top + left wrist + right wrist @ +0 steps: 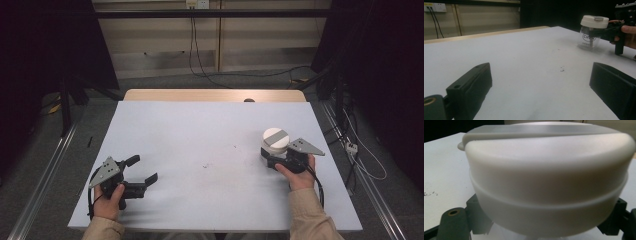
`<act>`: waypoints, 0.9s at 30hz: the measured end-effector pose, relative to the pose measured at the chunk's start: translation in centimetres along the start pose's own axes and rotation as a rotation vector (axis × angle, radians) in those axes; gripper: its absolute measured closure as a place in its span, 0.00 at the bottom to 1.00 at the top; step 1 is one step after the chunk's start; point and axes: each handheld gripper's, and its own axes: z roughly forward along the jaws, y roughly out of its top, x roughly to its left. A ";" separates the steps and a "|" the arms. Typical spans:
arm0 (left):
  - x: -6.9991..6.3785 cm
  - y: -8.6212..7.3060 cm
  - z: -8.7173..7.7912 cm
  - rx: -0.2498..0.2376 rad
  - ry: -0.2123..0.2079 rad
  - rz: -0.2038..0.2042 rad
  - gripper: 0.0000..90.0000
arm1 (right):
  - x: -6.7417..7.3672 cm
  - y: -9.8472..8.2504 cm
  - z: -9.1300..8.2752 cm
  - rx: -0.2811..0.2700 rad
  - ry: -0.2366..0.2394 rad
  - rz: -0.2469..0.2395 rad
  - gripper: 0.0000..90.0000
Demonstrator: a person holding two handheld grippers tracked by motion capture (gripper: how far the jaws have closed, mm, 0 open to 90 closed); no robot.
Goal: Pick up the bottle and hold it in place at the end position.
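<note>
Two hand-held grippers are at work on the worktop (210,130), and their placement splits the job plainly. The right hand-held gripper (270,159) has its jaws pressed in against the clear body of a small jar (274,145), just below the white lid (276,135). Gripping there, rather than on the cap, seems chosen so the lid stays free while the body is held; in the right gripper view the lid (549,170) bulges out over both black jaws, which sit under its rim on either side. The jar stands upright at the right side of the worktop, close to the person's right hand (295,175), and from the left gripper view its base (589,46) looks to rest on the surface, though I cannot rule out a slight lift.

The left hand-held gripper (140,172) sits low near the front left edge, well apart from the jar, with its jaws spread wide and nothing between them. It points across the worktop towards the jar (591,35), which suggests it is kept ready to come in on the lid once the body is steadied. A few dark specks (220,162) mark the bare surface between the two.
</note>
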 end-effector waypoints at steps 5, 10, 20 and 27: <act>0.0 0.0 0.0 -0.001 -0.002 0.004 0.04 | 0.0 0.0 0.0 0.001 0.000 -0.005 0.20; 0.0 0.0 0.0 -0.002 0.002 0.000 0.04 | 0.0 0.0 -0.1 0.001 -0.001 -0.013 0.20; 0.0 0.0 0.0 -0.005 0.001 -0.002 0.04 | 0.5 0.1 0.0 -0.029 0.010 -0.007 0.21; 0.0 0.0 0.1 -0.008 -0.004 0.002 0.04 | 0.8 0.4 0.1 -0.054 0.003 0.008 0.21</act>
